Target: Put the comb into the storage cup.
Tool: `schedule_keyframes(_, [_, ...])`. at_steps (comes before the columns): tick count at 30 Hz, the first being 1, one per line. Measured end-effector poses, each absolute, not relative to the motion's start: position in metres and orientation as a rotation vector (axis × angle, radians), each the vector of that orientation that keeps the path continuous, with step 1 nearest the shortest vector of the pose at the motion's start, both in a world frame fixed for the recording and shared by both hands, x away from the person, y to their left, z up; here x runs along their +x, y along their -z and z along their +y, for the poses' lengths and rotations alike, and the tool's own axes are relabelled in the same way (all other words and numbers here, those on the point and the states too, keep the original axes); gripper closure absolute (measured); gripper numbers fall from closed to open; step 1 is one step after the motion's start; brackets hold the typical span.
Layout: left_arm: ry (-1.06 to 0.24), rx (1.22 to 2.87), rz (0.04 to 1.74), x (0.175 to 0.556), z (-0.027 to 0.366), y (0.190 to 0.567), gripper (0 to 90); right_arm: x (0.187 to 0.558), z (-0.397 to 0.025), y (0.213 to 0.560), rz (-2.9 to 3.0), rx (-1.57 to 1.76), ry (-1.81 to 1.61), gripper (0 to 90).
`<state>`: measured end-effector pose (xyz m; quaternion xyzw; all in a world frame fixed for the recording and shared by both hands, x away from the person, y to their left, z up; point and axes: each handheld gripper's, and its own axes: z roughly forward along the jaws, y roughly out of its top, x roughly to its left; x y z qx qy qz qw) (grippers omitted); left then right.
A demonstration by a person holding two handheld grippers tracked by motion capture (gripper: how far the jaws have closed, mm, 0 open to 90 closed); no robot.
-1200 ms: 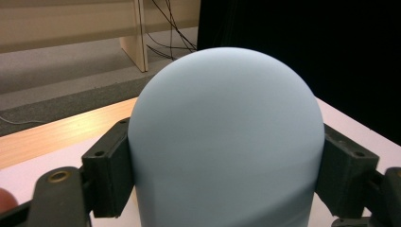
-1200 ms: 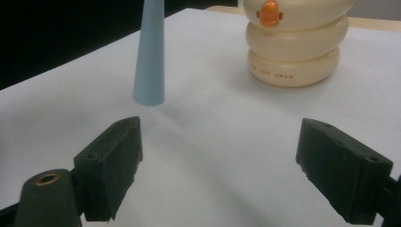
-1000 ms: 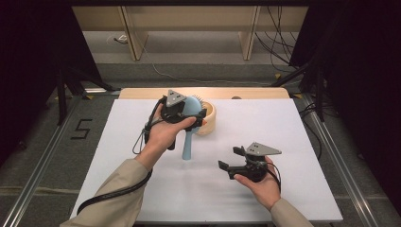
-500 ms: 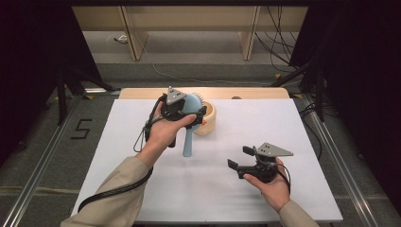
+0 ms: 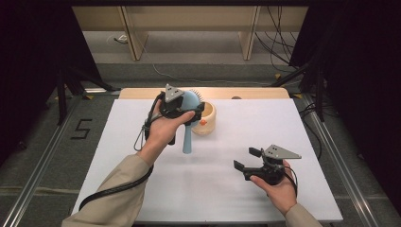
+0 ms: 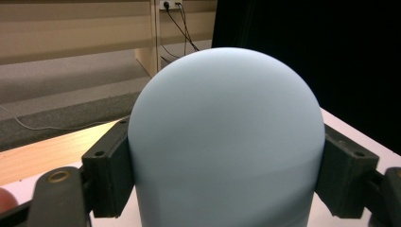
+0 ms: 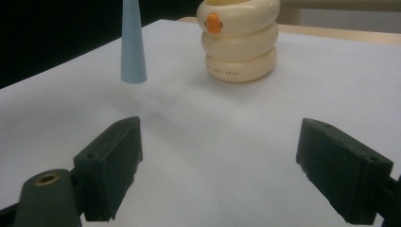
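The left hand-held gripper [image 5: 182, 109] is clamped on the head of the blue brush [image 5: 188, 124] and holds it nearly upright, handle down, just beside the cream duck cup [image 5: 206, 119] at the far middle of the white desk [image 5: 142, 184]. The right hand-held gripper [image 5: 246, 160] hovers over the near right of the desk, well apart from both, its jaws spread wide with nothing between them. The step in hand looks like standing the brush in the cup. To do it well, I would lift until the handle tip clears the rim, centre it over the opening, and lower it straight, letting go only once the handle rests inside; the free gripper could steady the cup, which looks light enough to tip or slide. The left gripper view shows the brush [image 6: 226, 142] squeezed at both sides by the pads, a grip the hand hides from above, but nothing of the handle. The right gripper view shows the handle tip [image 7: 133, 56] hanging clear of the desk and the cup [image 7: 239, 40] with its orange beak.
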<state>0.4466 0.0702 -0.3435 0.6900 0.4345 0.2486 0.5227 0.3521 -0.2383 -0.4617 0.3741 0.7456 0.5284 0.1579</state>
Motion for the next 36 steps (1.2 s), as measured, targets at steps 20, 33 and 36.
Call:
schedule_keyframes(20, [-0.654,1.613,1.041,0.456,0.071,0.329,19.6,0.346,-0.25,0.462,2.112,1.078,-1.496,16.3])
schedule_keyframes(33, [-0.676,1.618,1.03,0.465,0.071,0.323,19.6,0.346,-0.254,0.462,2.105,1.087,-1.494,16.3])
schedule_keyframes(36, [-0.677,1.613,1.031,0.466,0.072,0.322,19.6,0.346,-0.254,0.462,2.104,1.09,-1.496,16.3])
